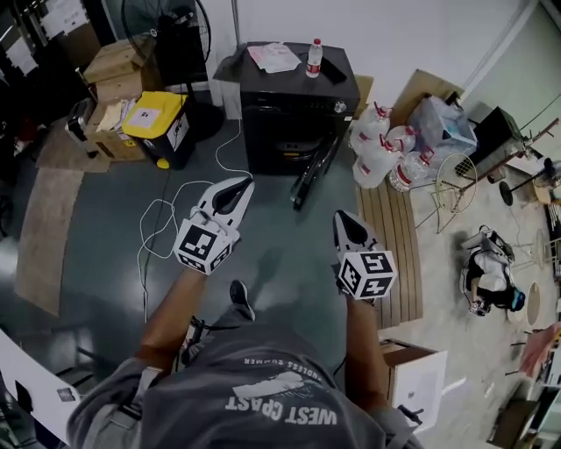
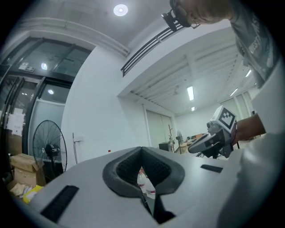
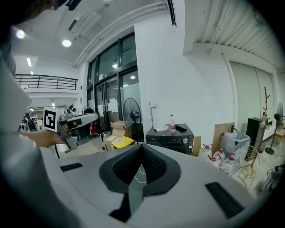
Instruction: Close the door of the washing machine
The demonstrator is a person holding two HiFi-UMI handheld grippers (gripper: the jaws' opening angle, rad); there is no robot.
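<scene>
Two claws, one washing machine, perhaps four water jugs.

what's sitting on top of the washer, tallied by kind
bottle: 1
paper: 1
black flat item: 1
total: 3

Bright, even light from ceiling lamps; fisheye warp, dark vignetted corners.
</scene>
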